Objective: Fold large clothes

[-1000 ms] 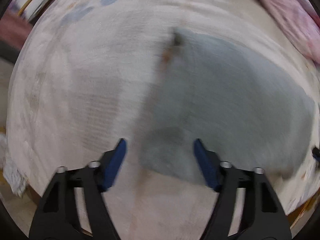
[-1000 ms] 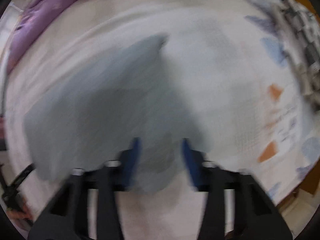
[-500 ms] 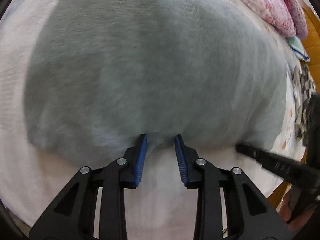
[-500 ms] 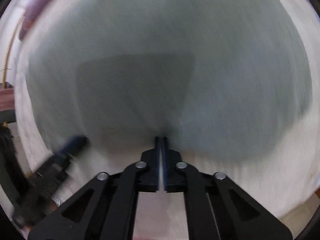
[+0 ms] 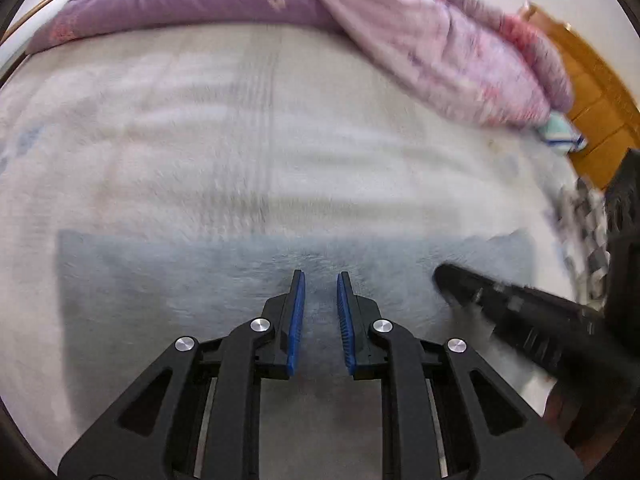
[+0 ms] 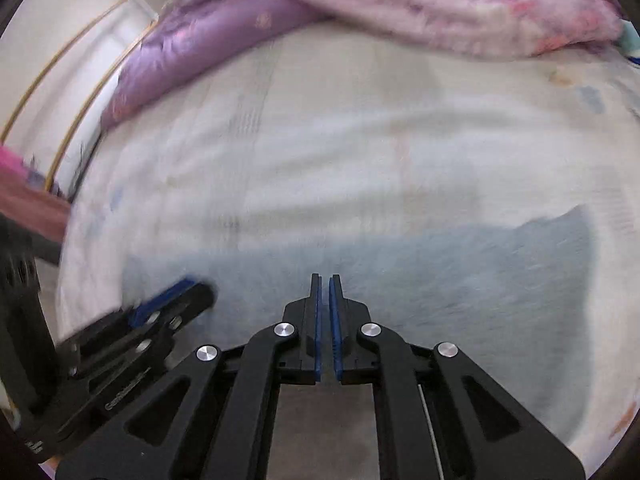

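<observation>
A grey-blue fleece garment [image 5: 160, 280] lies as a wide band across the white bed sheet [image 5: 240, 140], its far edge straight. My left gripper [image 5: 320, 274] points down over its middle. The jaws are closing, with a narrow gap that the cloth fills, and creases run into the tips. The right gripper [image 5: 444, 276] reaches in from the right beside it. In the right wrist view my right gripper [image 6: 325, 276] is nearly closed on the garment [image 6: 480, 280], a thin strip of cloth between the pads, its jaws opening slightly. The left gripper [image 6: 192, 288] is at lower left.
A purple quilt [image 5: 180, 4] and a pink blanket [image 5: 460, 52] are heaped along the bed's far side. A wooden headboard [image 5: 592, 128] and a checked cloth [image 5: 588, 220] are at the right. Bare sheet [image 6: 360, 140] stretches ahead of the garment.
Both grippers closed at the garment's near edge and swung forward. The garment filled the views half a second ago and is now a low band, with sheet and bedding ahead.
</observation>
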